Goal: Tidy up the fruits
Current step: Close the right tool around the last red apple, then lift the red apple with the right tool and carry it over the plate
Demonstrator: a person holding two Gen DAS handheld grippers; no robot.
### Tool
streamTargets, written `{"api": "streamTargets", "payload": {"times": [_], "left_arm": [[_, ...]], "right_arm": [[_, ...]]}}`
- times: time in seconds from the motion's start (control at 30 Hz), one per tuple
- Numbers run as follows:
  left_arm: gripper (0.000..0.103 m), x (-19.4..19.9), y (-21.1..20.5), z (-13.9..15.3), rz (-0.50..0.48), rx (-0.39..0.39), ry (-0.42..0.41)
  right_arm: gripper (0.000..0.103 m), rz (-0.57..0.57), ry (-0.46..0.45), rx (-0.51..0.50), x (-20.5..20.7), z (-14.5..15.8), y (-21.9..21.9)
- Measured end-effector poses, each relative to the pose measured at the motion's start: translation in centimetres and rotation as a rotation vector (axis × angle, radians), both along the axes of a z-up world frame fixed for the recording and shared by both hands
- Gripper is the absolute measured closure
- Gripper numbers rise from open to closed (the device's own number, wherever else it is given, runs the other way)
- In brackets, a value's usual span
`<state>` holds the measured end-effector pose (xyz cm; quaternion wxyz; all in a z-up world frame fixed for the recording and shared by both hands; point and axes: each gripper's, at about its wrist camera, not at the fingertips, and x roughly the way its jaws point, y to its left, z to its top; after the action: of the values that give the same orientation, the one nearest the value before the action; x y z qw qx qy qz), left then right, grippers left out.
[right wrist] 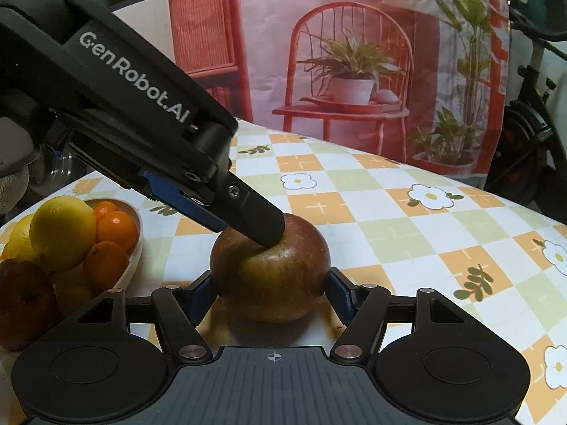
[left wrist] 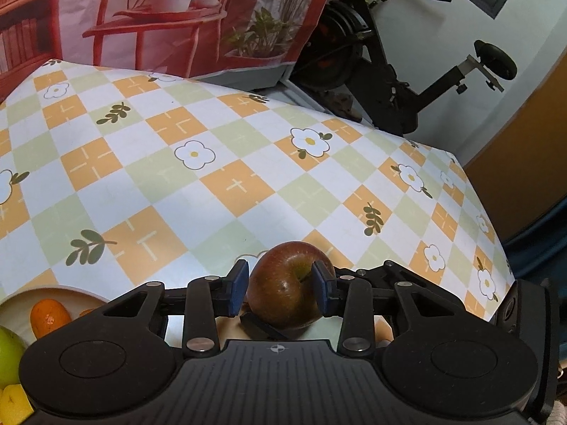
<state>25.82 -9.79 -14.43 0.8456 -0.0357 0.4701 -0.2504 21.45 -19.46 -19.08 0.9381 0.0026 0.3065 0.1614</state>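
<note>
— Between my right gripper's (right wrist: 271, 288) blue pads sits a red apple (right wrist: 271, 276), pinched from both sides on the checked tablecloth (right wrist: 407, 233).

— And your left?

— My left gripper (left wrist: 281, 285) clamps the same apple from above, one finger (right wrist: 264, 228) in its stem hollow.

— The other fruit?

— Just left of the apple, a shallow bowl (right wrist: 133, 251) holds oranges (right wrist: 117, 230) and lemons (right wrist: 62, 232), with a second apple (right wrist: 24, 301) in front.

printed backdrop (right wrist: 354, 53), exercise bike (left wrist: 382, 63), checkered tablecloth (left wrist: 212, 148)
</note>
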Motion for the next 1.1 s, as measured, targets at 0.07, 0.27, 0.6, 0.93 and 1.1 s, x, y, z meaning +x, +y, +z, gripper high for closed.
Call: {"api": "streamTargets", "payload": {"times": [0.07, 0.27, 0.6, 0.93, 1.1], "left_arm": [[0.067, -0.1, -0.2, 0.1, 0.000, 0.011, -0.011], [0.067, 0.1, 0.0, 0.2, 0.005, 0.024, -0.023], [0.066, -0.1, -0.2, 0.0, -0.029, 0.015, -0.022], [0.066, -0.8, 0.0, 0.1, -0.055, 0.016, -0.008], [0.067, -1.4, 0.6, 0.8, -0.070, 0.010, 0.006]], "right_arm": [[0.042, 0.006, 0.012, 0.005, 0.1, -0.1, -0.1], [0.044, 0.008, 0.023, 0.027, 0.0, -0.2, -0.4], [0.044, 0.004, 0.029, 0.046, -0.1, -0.2, -0.6], [0.045, 0.010, 0.035, 0.084, -1.3, -0.2, -1.0], [0.045, 0.031, 0.048, 0.114, -2.4, 0.4, -1.1]]}}
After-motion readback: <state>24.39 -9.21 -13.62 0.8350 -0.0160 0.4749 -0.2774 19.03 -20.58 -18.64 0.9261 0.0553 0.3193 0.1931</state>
